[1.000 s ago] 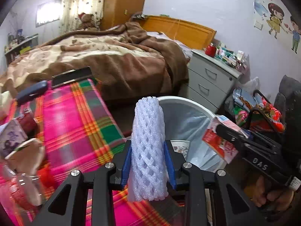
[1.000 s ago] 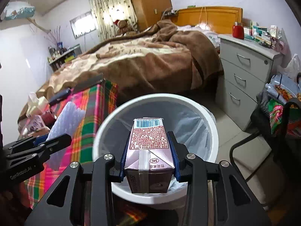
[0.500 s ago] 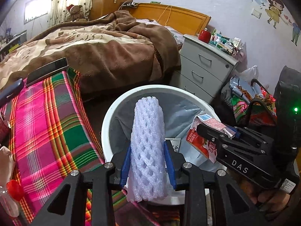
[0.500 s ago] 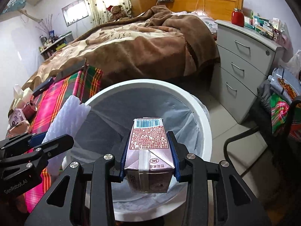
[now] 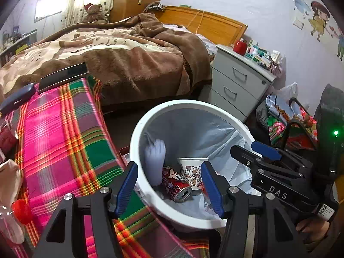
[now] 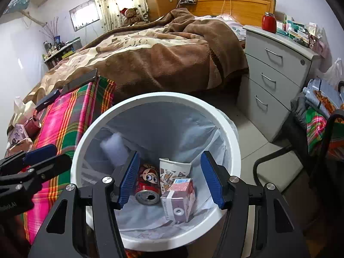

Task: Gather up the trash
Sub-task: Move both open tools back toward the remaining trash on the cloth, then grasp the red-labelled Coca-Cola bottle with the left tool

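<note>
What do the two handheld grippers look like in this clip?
Both the left gripper and the right gripper have black angular frames with silver screws and ribbed blue finger pads. The right one's side reads "DAS", with a green light and a white label near the bare hand.

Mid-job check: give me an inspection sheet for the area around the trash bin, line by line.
Surface: plaid cloth beside the bin, partly covered with small items.
Job's things: white bin with a liner holds a foam sleeve, a red can, a paper cup and a carton.
Clutter: phone, dark case, red cup and small box on the cloth.
Grippers: left gripper and right gripper both open, holding nothing, over the bin.
Cables: cords hang over the headboard.
Surroundings: bed, drawer unit, bags on the floor.
</note>
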The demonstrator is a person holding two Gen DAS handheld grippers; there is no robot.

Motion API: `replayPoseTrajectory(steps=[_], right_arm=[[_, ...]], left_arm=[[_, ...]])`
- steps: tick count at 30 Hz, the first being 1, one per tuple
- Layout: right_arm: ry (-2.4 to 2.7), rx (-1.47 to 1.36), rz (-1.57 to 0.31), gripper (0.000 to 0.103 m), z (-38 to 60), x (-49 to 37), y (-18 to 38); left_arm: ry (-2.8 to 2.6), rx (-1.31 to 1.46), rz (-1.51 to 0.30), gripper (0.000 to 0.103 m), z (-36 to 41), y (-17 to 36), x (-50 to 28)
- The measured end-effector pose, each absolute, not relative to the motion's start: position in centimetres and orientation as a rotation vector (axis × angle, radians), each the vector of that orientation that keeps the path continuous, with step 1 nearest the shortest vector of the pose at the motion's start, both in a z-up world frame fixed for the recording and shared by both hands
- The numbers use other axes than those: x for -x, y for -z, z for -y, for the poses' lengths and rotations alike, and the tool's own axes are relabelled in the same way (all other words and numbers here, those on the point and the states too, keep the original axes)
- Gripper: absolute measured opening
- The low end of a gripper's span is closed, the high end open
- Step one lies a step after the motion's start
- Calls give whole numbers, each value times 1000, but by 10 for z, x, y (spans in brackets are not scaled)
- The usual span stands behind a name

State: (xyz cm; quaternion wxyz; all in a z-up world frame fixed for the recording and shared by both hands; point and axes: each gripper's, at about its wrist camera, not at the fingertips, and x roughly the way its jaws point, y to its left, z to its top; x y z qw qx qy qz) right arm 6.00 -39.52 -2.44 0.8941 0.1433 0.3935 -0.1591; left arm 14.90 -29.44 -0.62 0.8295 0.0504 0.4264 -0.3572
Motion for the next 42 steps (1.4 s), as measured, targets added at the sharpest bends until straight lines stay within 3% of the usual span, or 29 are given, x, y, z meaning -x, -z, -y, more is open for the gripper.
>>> replayPoseTrajectory(steps=[34,42], right_arm=[[87,-227,-719,61,274,-74,3],[30,-213,-733,61,246,-93,7]], left_arm=[[483,-47,-765,61,111,-19,-127],[416,-76,-787,66,60,-11,-146]])
